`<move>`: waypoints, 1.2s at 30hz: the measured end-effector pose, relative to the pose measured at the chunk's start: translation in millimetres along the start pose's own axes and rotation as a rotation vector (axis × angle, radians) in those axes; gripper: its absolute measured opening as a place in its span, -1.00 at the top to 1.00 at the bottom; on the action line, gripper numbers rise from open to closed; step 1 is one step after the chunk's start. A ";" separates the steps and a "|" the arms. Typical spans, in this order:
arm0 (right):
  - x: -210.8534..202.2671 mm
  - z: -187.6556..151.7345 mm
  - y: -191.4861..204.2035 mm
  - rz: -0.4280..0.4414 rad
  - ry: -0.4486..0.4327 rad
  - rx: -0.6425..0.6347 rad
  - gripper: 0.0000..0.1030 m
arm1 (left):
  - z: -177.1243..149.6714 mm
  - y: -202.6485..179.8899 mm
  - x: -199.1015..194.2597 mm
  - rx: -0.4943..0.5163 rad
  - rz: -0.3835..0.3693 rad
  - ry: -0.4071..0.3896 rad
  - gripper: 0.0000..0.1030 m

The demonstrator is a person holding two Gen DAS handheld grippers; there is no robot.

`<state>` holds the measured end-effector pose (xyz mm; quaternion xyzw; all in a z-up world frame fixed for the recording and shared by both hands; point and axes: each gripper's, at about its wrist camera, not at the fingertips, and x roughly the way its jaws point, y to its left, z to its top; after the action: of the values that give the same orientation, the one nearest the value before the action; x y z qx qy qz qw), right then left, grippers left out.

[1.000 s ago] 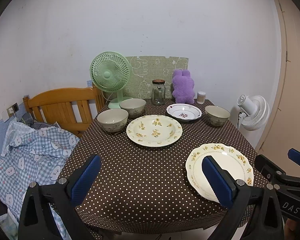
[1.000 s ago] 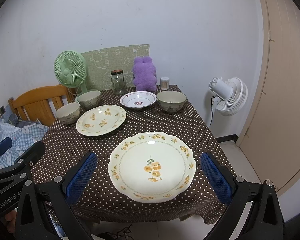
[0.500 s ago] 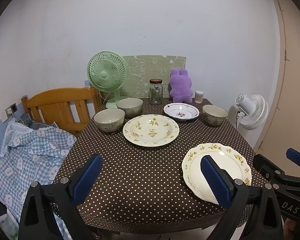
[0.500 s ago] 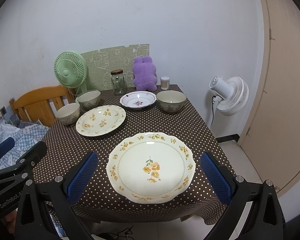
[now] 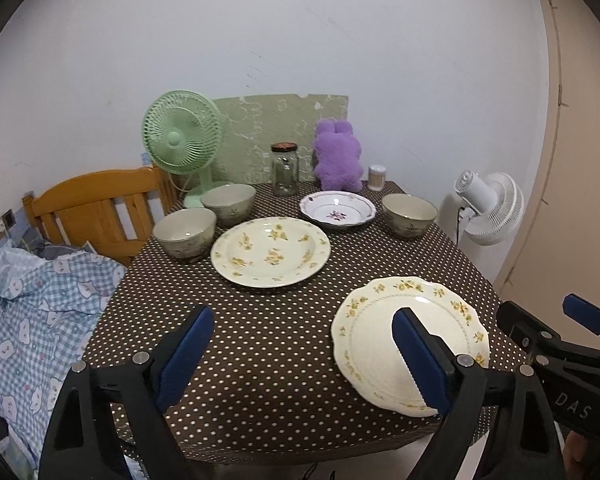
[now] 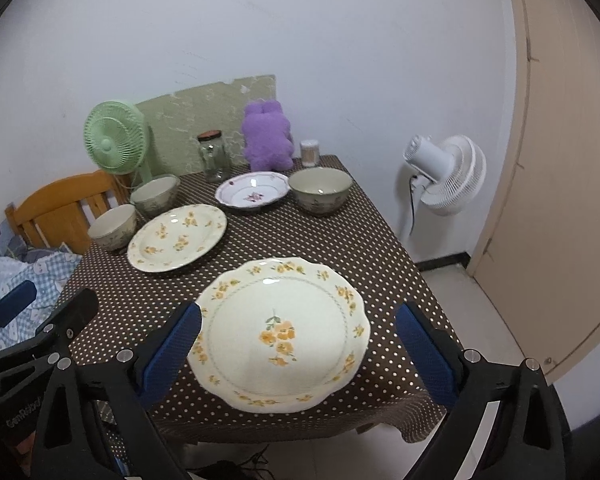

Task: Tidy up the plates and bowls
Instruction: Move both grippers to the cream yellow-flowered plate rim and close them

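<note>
Nearest the right gripper (image 6: pixel 296 356), the scalloped plate (image 6: pixel 280 332) lies flat near the front edge of the dotted surface (image 6: pixel 340 240), at about six o'clock on it. The jaws are spread wide, one blue pad on each side of the plate and neither touching it; they have just been closing a little with the plate between them. The left gripper (image 5: pixel 300 364) hangs over bare cloth at about seven o'clock, jaws spread and also just narrowing, with nothing between them.

This looks like the approach to the first pick. The next move calls for coming lower to the rim and closing on its edge. The plate is round, so it has no long axis; its face points up, and its painted flower stem points toward twelve o'clock.

Further in, a second flowered plate (image 5: pixel 271 251) sits near the centre. Two bowls (image 5: pixel 185 232) stand at ten o'clock, perhaps touching. A shallow dish (image 5: pixel 337 210) and a third bowl (image 5: pixel 410 214) lie toward one o'clock.
</note>
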<state>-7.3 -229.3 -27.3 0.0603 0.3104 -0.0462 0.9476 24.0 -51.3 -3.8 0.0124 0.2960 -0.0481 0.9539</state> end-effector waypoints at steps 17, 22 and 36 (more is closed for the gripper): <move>80.5 13.8 -18.1 -0.056 0.143 0.026 -0.80 | 3.2 -25.6 85.6 0.032 -0.052 0.185 -0.57; 111.4 9.3 -21.0 -0.072 0.204 0.043 -0.74 | -2.7 -31.6 116.2 0.055 -0.074 0.248 -0.48; 172.1 -3.5 -36.4 -0.130 0.338 0.117 -0.53 | -19.4 -45.1 178.4 0.064 -0.124 0.388 -0.24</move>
<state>124.4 -273.4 -135.5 0.1018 0.4652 -0.1145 0.8719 154.9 -110.2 -120.5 0.0337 0.4728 -0.1129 0.8733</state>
